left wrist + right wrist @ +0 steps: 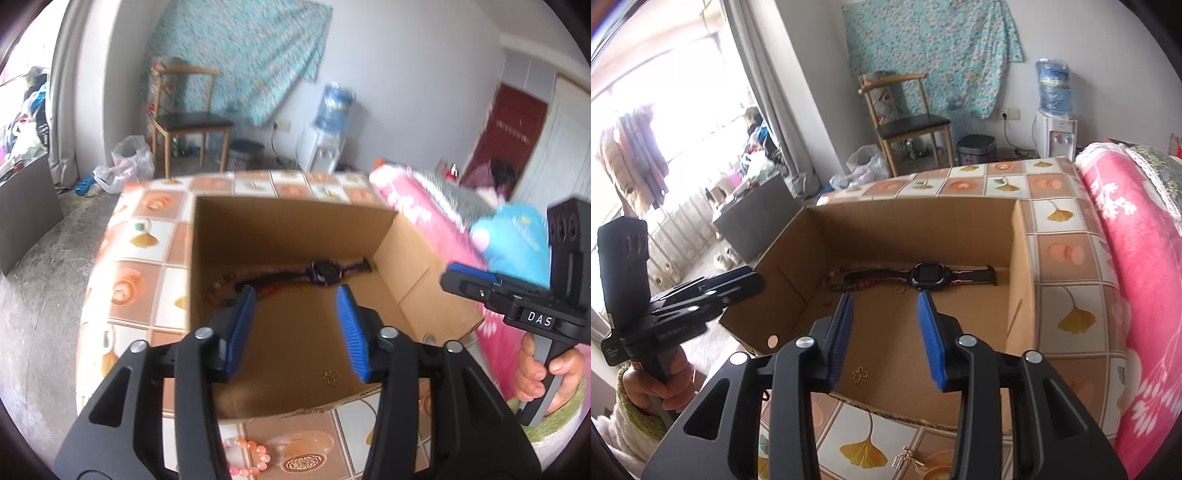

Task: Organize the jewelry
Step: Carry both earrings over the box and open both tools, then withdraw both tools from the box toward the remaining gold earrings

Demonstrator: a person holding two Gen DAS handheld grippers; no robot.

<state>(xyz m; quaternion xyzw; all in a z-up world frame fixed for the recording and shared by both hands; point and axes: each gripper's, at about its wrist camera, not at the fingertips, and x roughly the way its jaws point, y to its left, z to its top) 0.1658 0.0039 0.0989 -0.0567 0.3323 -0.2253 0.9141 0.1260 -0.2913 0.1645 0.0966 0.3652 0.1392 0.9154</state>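
Note:
An open cardboard box (413, 258) (1019, 258) stands on the tiled tablecloth. Inside lie a dark watch (325, 274) (927, 275), a dark bead bracelet (225, 291) (842, 280), a small gold ring (899, 290) and a gold clover charm (330, 376) (860, 374). My left gripper (297, 295) is open and empty above the box's near side. My right gripper (885, 299) is open and empty, also over the box; its body shows in the left wrist view (517, 295). On the cloth in front lie a pink bead bracelet (251, 456), a round patterned brooch (304, 461) and a gold pendant (905, 458).
The table (1067, 258) has a pink blanket (1137, 258) along its right side. A blue plush toy (513, 243) lies on it. Behind stand a chair (908, 122), a water dispenser (1054, 133), a bin (975, 149) and plastic bags (125, 162).

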